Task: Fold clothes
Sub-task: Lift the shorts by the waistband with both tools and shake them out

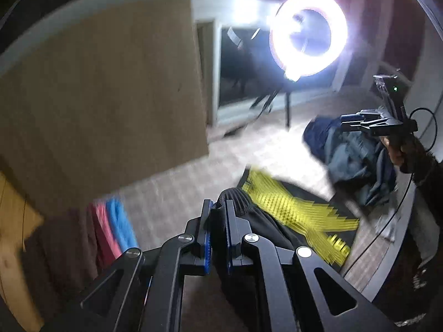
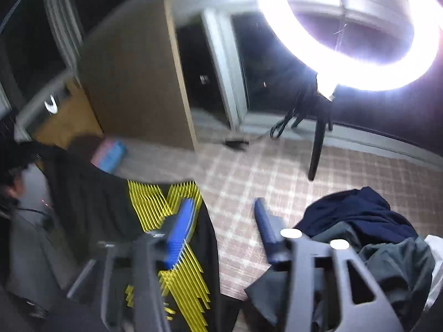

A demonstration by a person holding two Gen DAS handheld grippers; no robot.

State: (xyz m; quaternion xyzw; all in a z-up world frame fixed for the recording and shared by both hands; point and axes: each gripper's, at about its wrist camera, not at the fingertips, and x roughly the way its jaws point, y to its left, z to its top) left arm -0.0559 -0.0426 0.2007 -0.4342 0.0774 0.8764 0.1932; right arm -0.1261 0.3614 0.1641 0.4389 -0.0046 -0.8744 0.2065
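My left gripper (image 1: 218, 207) is shut on the gathered waistband of black shorts with a yellow striped X pattern (image 1: 293, 210). It holds them lifted above the floor. In the right wrist view the same shorts (image 2: 155, 215) hang at the left. My right gripper (image 2: 224, 221) is open and empty, its blue-padded fingers (image 2: 181, 229) spread wide in front of the shorts. It also shows in the left wrist view (image 1: 360, 121), held in a hand above a heap of dark blue and grey clothes (image 1: 351, 152), which also shows in the right wrist view (image 2: 360, 221).
A lit ring light (image 1: 308, 33) on a tripod stands on the checked floor covering (image 2: 263, 182) in front of a window. A brown cabinet (image 1: 110, 96) stands at the left. Pink and blue folded cloths (image 1: 113, 224) lie beside it.
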